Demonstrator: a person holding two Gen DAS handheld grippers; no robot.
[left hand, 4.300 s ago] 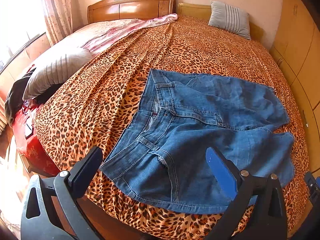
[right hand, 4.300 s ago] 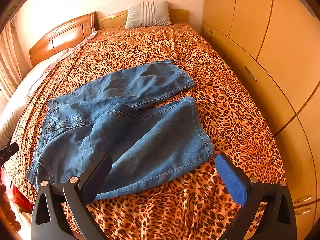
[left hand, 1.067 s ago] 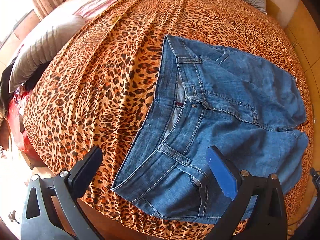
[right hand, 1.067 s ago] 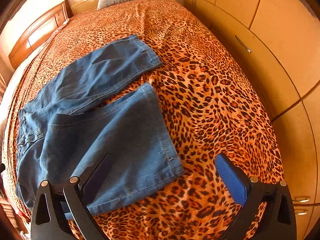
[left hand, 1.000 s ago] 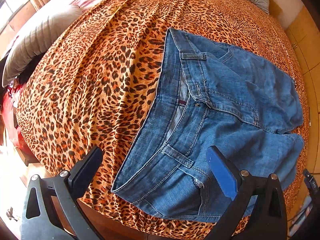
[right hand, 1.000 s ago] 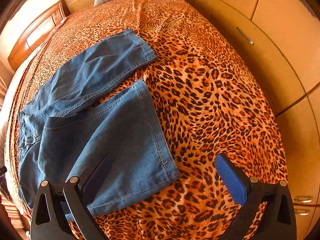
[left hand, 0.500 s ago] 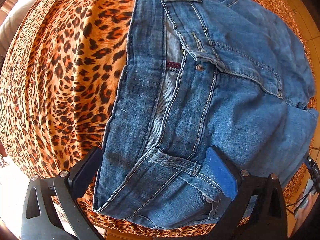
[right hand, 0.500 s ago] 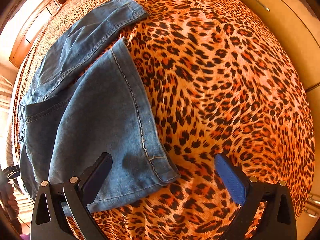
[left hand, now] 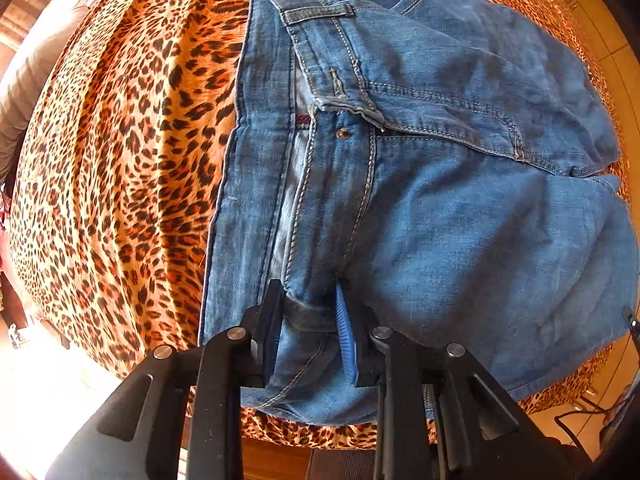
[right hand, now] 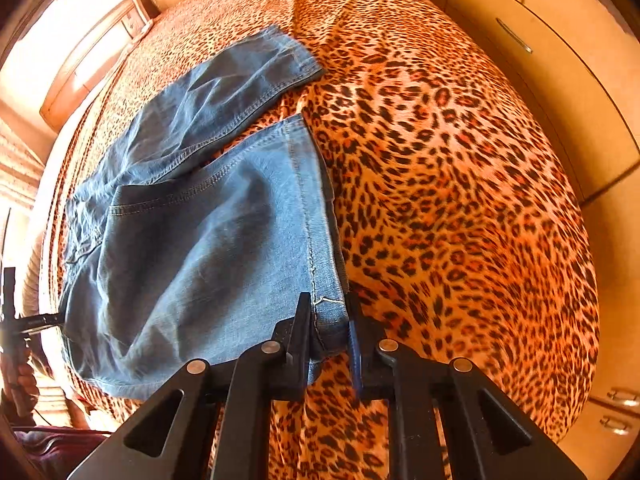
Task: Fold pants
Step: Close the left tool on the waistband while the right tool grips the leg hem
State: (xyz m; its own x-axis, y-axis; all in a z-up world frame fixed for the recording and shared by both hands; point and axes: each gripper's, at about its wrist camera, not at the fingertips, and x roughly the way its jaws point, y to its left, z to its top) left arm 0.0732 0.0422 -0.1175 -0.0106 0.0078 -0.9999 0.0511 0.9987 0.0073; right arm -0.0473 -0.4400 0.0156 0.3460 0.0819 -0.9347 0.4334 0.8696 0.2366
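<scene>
Lying spread on the leopard-print bedspread [left hand: 120, 160]: denim pants [left hand: 440, 200]. Left gripper [left hand: 308, 320], wide a second ago, is now closing on the waistband; right gripper [right hand: 330, 332] likewise closing on the near leg hem [right hand: 324, 280]. Fold is likely beginning.

Bare leopard bedspread [right hand: 460, 200] right of the jeans [right hand: 192, 240] lies open; cabinets [right hand: 560, 80] wall its far side.

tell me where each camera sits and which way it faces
Left wrist: on the left gripper, looking down at the waistband its closing jaws pinch.
Right wrist: on the right gripper, looking steeply down at the leg hem its closing jaws pinch; a hand shows at far left.
Shared: the jeans and the bedspread.
</scene>
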